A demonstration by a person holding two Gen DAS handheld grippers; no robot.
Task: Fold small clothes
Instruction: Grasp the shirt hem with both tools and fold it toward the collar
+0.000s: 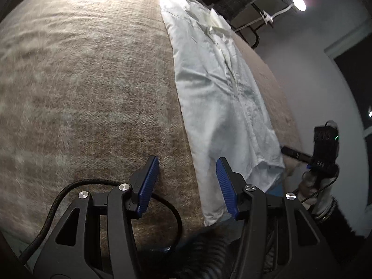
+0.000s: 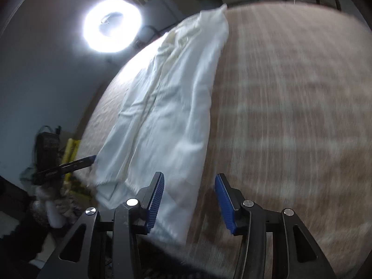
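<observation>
One white garment (image 1: 216,88) lies folded lengthwise into a long strip on the brown table (image 1: 88,81), its hem at the near edge (creased along the middle). Two grippers hover there: the left gripper (image 1: 187,183) and right gripper (image 2: 189,197) both stand spread, pinching nothing. One ring light (image 2: 112,24) glows behind.
</observation>
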